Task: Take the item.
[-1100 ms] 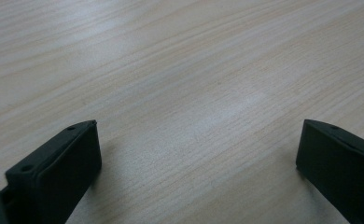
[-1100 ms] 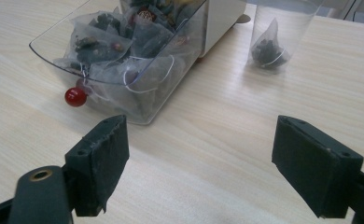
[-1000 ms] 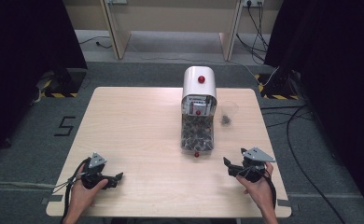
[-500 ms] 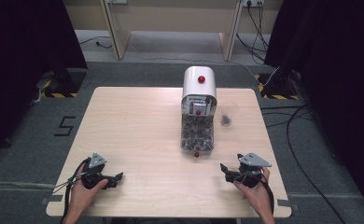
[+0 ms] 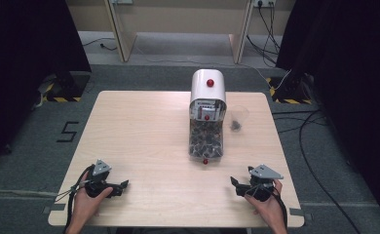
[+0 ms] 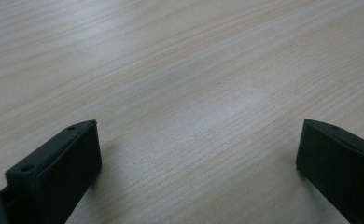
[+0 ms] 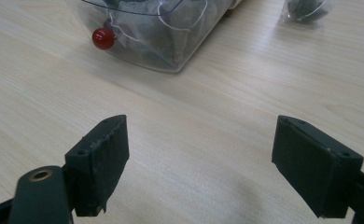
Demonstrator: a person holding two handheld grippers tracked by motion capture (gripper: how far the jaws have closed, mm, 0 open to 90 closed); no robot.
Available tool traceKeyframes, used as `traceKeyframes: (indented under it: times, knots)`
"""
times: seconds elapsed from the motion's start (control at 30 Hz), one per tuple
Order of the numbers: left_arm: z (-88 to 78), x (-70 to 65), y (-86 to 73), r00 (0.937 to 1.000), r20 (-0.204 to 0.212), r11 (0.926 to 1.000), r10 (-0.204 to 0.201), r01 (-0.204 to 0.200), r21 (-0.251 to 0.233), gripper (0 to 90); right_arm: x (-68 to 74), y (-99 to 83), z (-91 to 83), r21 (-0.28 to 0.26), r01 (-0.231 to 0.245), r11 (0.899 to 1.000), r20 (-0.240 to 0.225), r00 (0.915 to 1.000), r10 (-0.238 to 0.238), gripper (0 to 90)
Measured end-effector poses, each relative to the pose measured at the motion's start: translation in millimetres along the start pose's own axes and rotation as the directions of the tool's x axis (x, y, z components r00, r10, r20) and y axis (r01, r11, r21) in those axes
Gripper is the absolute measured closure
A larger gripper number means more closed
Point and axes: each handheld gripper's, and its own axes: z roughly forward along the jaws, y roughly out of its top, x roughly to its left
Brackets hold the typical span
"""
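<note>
While left gripper (image 5: 122, 185) unmoved, right gripper (image 5: 237, 184) now nearer centre.

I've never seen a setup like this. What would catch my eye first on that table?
Probably the white dispenser with its red knob, standing toward the far middle of the wooden table, with a clear drawer of dark packets reaching toward the person. Just to its right stands a small clear cup with something dark inside. Near the front edge, each hand holds a black claw, the left claw and right claw both open and empty.
</note>
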Motion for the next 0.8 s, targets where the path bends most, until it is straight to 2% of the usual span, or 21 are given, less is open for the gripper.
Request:
traceKeyframes:
  times: [0.8]
  knots:
    - [0.0,0.0,0.0,1.0,0.0,1.0,0.0,0.0,0.0,0.0,6.5,-13.8,-15.4,0.011,0.005,1.0,0.004,1.0,-0.005,18.8]
